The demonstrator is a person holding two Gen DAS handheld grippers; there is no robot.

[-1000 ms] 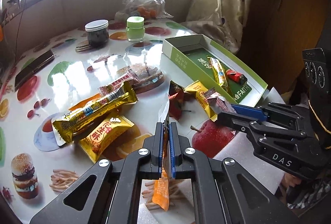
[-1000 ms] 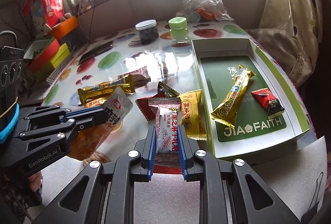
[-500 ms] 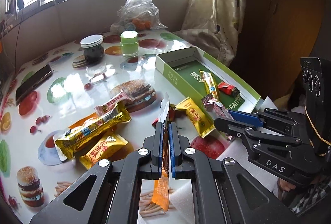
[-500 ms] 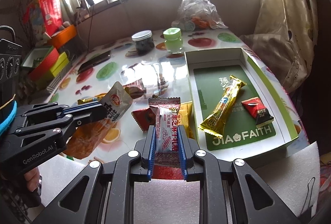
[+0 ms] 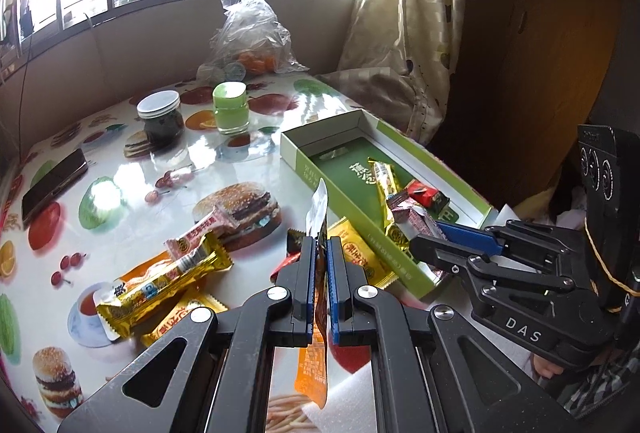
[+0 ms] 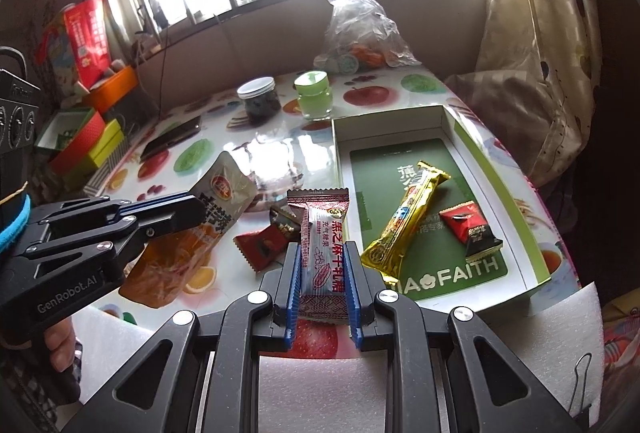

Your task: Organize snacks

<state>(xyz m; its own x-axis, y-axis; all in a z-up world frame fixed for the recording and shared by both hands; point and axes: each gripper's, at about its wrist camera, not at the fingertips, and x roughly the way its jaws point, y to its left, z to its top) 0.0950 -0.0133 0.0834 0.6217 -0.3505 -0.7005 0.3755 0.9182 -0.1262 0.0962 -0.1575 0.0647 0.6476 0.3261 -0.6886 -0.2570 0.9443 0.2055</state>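
Both grippers have risen with their loads: left gripper lifts the orange packet; right gripper carries the sesame bar toward 1 o'clock

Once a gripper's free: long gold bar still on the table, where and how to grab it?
Grip the gold bar across its narrow width near mid-length, coming from above with the jaws square to its long axis. It lies flat, partly on top of other packets, with crimped ends too thin to hold. Both grippers are full now.
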